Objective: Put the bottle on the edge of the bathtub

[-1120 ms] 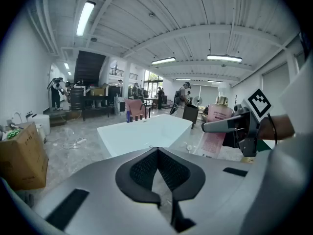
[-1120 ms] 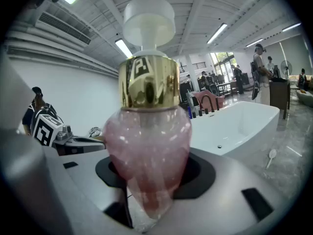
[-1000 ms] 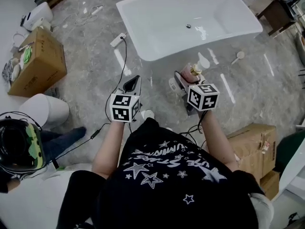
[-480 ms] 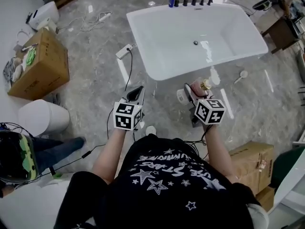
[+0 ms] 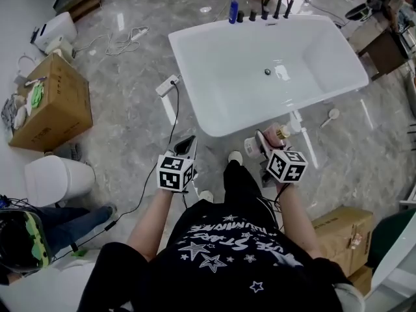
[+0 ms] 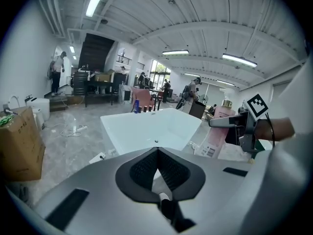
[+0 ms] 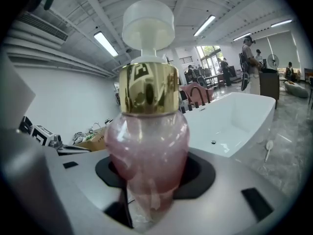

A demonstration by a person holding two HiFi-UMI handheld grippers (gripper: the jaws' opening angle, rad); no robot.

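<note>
The white bathtub [image 5: 221, 70] stands on the marble floor ahead of me. A pink bottle [image 5: 278, 135] with a gold collar and white pump cap stands upright in my right gripper [image 5: 263, 143], just short of the tub's near rim. In the right gripper view the bottle [image 7: 146, 146] fills the middle, with the black pads closed on its lower body and the tub [image 7: 244, 111] behind it. My left gripper [image 5: 186, 147] hovers over the floor to the left of the tub's near corner. Its jaws [image 6: 156, 153] are shut and hold nothing. The left gripper view also shows the bottle [image 6: 215, 136].
Several dark taps [image 5: 266, 8] and a blue bottle [image 5: 233, 12] stand at the tub's far rim. A power strip [image 5: 168, 85] with its cable lies left of the tub. Cardboard boxes [image 5: 49, 103] [image 5: 338, 229], a white bin [image 5: 55, 177] and a seated person [image 5: 26, 239] surround me.
I have stepped closer to the bathtub, one foot now forward. Both grippers are nearer its near rim. The bottle stays held in the right gripper.
</note>
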